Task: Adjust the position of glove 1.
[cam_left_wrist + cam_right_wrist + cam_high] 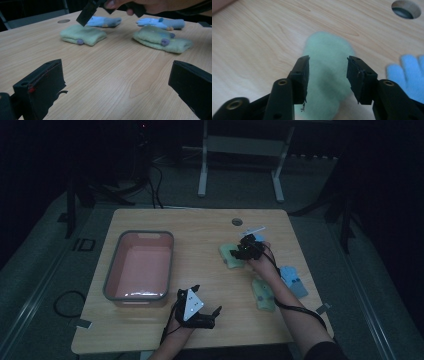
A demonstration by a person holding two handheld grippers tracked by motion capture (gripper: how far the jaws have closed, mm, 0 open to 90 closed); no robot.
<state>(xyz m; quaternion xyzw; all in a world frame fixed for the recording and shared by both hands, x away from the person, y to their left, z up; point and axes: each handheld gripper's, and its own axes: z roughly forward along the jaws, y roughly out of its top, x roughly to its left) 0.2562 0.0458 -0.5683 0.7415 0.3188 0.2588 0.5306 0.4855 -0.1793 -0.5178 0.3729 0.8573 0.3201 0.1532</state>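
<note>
A grey-rimmed pink bin sits on the left half of the wooden tabletop. A round cable hole lies near the far edge. 1 green glove and 1 blue glove lie near the right edge.

Bin left on table; gloves right.

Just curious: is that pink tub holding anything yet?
Empty. The pink tub shows a bare bottom in the high view.
</note>
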